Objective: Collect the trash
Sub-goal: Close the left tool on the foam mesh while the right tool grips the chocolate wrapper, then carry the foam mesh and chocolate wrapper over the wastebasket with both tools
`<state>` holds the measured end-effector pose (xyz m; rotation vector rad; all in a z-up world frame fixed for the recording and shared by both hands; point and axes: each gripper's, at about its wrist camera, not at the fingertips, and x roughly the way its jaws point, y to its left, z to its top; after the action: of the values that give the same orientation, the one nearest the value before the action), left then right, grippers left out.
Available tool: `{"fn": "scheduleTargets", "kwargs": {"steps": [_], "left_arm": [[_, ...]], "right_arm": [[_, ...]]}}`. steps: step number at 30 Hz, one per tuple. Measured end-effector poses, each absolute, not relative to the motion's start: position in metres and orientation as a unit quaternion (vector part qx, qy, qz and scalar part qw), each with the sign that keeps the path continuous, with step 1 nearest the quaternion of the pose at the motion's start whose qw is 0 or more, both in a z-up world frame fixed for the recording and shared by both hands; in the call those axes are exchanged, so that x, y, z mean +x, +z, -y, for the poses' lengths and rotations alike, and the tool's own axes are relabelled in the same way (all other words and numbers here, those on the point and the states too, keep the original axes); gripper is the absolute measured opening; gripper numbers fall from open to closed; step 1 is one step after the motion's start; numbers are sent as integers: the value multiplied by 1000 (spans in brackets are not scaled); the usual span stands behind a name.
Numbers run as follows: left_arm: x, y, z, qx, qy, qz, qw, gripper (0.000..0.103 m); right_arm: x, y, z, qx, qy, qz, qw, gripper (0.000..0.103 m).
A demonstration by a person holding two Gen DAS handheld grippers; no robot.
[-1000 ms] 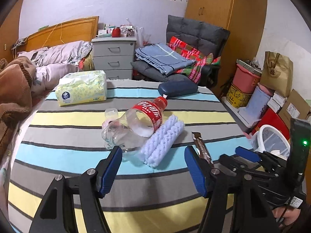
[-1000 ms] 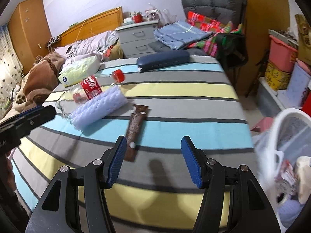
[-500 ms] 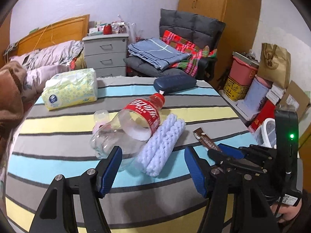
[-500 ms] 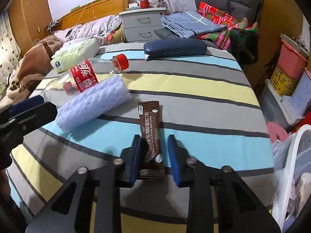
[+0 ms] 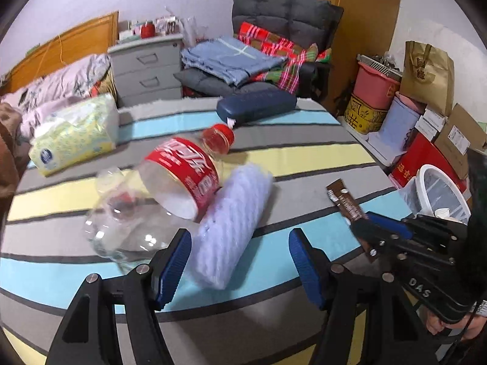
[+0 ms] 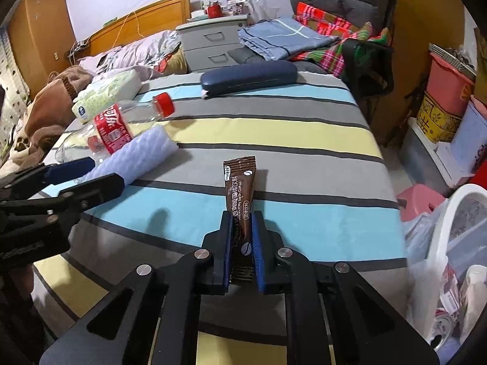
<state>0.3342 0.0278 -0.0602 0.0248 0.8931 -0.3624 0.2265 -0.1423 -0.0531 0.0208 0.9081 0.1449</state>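
Our right gripper [image 6: 243, 243] is closing its blue fingers [image 6: 227, 252] on the brown coffee sachet [image 6: 240, 194] on the striped desk [image 6: 274, 130]; this end-only pinch may slip; our left gripper [image 5: 240, 261] hangs half-open, empty, over the white foam roll [image 5: 234, 219].

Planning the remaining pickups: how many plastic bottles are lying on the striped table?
1: a clear plastic bottle with red label and cap, lying on its side against the pale foam roll, near the tissue pack.

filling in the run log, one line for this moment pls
right gripper: closing on coffee sachet | left gripper: open near foam roll | bin: waiting
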Motion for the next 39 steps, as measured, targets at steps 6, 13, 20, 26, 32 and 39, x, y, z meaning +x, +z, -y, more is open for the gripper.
{"fn": "scheduleTargets", "kwargs": {"steps": [6, 13, 20, 26, 32, 39], "left_arm": [[334, -68, -8, 34, -190, -439, 877, 66], [342, -63, 11, 48, -182, -430, 883, 66], [355, -72, 21, 40, -175, -442, 879, 66], [358, -77, 23, 40, -175, -445, 877, 55], [361, -75, 21, 31, -170, -445, 879, 42], [359, -75, 23, 36, -161, -443, 881, 31]], "right_arm": [[226, -54, 159, 27, 63, -436, 898, 12], [226, -54, 169, 39, 57, -434, 898, 12], [228, -56, 175, 40, 50, -435, 898, 12], [230, -55, 176, 41, 51, -434, 898, 12], [231, -55, 178, 43, 52, -434, 898, 12], [230, -54, 178, 44, 54, -433, 899, 12]]}}
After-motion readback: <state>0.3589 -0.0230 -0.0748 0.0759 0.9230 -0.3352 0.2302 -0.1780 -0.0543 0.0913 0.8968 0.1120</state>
